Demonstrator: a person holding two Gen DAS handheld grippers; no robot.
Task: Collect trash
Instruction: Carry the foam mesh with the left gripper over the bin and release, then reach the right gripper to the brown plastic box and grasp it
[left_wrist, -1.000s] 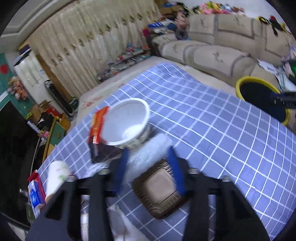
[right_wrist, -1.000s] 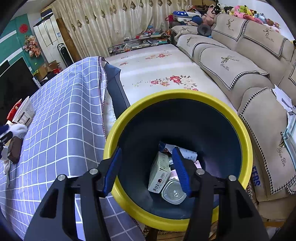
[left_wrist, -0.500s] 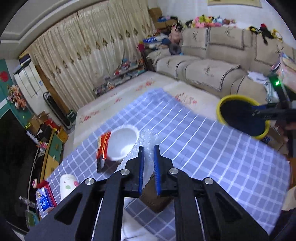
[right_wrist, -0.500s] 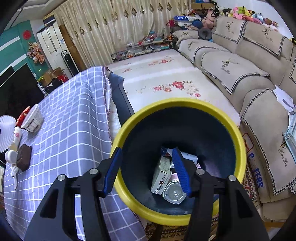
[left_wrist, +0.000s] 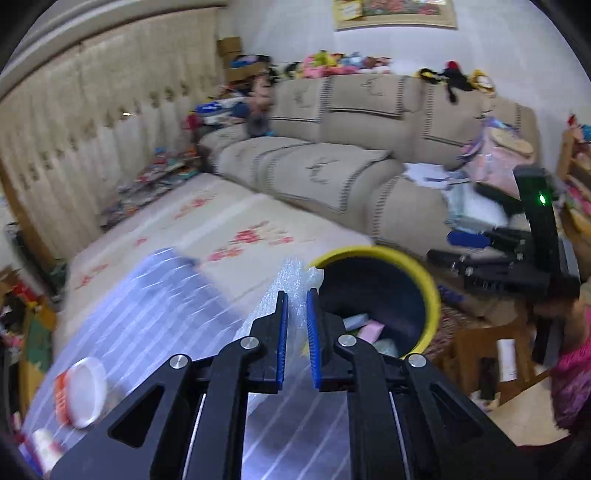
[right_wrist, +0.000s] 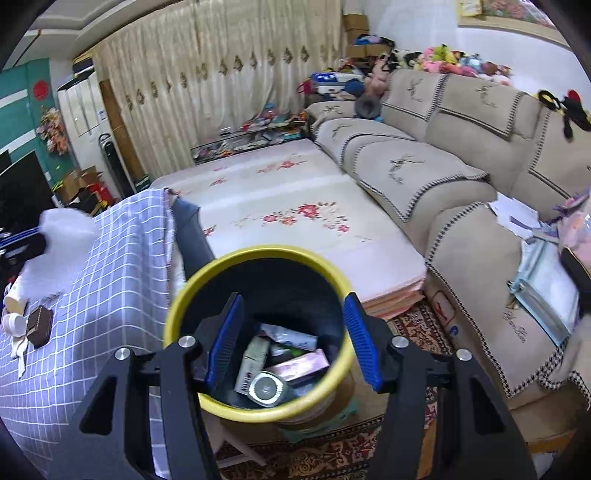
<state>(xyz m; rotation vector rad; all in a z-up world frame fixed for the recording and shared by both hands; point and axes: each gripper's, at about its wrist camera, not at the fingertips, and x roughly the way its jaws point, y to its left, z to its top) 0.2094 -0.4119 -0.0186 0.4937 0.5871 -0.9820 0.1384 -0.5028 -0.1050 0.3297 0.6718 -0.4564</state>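
Step in hand looked like the carry-to-bin stage. The left gripper (left_wrist: 295, 325) was clamped on a wad of bubble wrap (left_wrist: 291, 280), blue pads nearly together with the wrap squeezed between them and bulging out past the tips. In the left wrist view the wrap sat just near-left of the yellow-rimmed trash bin (left_wrist: 432, 291), its far end overlapping the bin's left rim, so it seemed to be near the opening but probably not fully over it; the frame was motion-blurred, so the exact overlap was hard to tell. The right gripper (right_wrist: 293, 339) hung over the bin (right_wrist: 177, 317) with its fingers wide apart and nothing between them; the bin already held cartons, a pink pack and a round can. In the right wrist view the wrap (right_wrist: 59, 251) showed as a white mass at far left, above the checked blue tablecloth (right_wrist: 110, 266), well apart from the bin rim. More trash remained on the table: a white bowl with a red wrapper (left_wrist: 85, 391) at near left, a brown tray (right_wrist: 38, 326), and a small cup (right_wrist: 13, 321) beside it. Judgement: the next move called for bringing the wrap right and over the bin mouth, then spreading the left fingers to drop it. The wrap is light and springy, so it might catch on the rim or cling to a pad.
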